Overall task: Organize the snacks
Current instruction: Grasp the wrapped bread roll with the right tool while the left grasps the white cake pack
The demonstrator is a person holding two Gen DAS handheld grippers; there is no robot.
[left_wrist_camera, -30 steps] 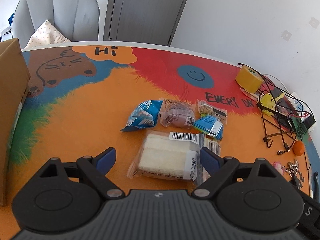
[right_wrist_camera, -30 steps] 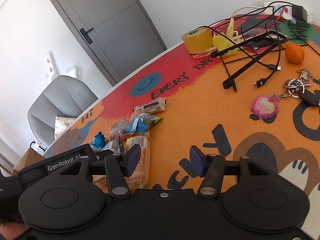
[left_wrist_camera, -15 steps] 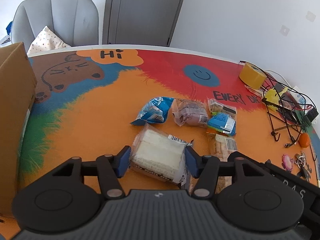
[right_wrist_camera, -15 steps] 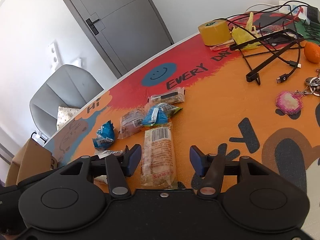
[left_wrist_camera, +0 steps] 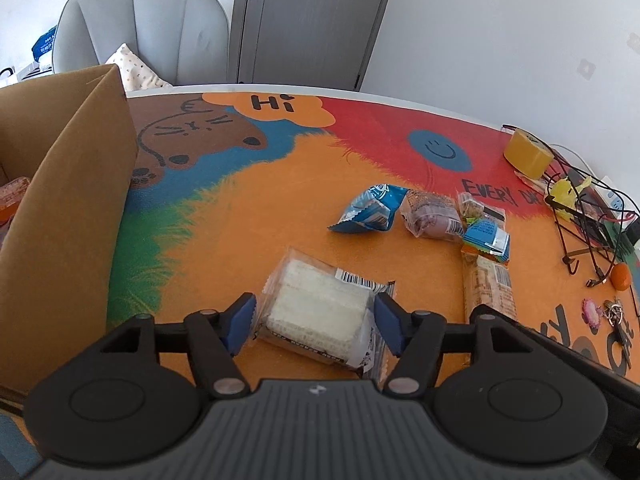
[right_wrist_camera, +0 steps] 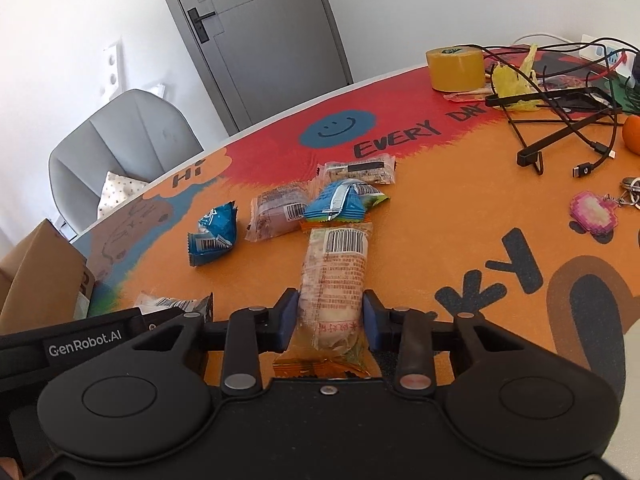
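Note:
My left gripper (left_wrist_camera: 314,324) is shut on a clear pack of white wafers (left_wrist_camera: 320,308), held a little above the table. My right gripper (right_wrist_camera: 330,322) is shut on a long clear snack roll with a barcode (right_wrist_camera: 336,276), whose far end lies on the table. A blue pouch (left_wrist_camera: 370,210), a brown bun pack (left_wrist_camera: 430,216), a small bar pack (left_wrist_camera: 482,210) and a blue-green packet (left_wrist_camera: 488,238) lie in a row beyond. The snack roll also shows in the left wrist view (left_wrist_camera: 488,284).
An open cardboard box (left_wrist_camera: 64,208) stands at the left with a packet inside. A yellow tape roll (left_wrist_camera: 526,154), black cables and a stand (left_wrist_camera: 584,220), an orange (left_wrist_camera: 622,278) and keys (left_wrist_camera: 616,312) crowd the right. A grey chair (left_wrist_camera: 140,24) stands behind the table.
Both grippers closed: the left on the wafer pack, the right on the snack roll. The left gripper has lifted and swung left, bringing the box into view.

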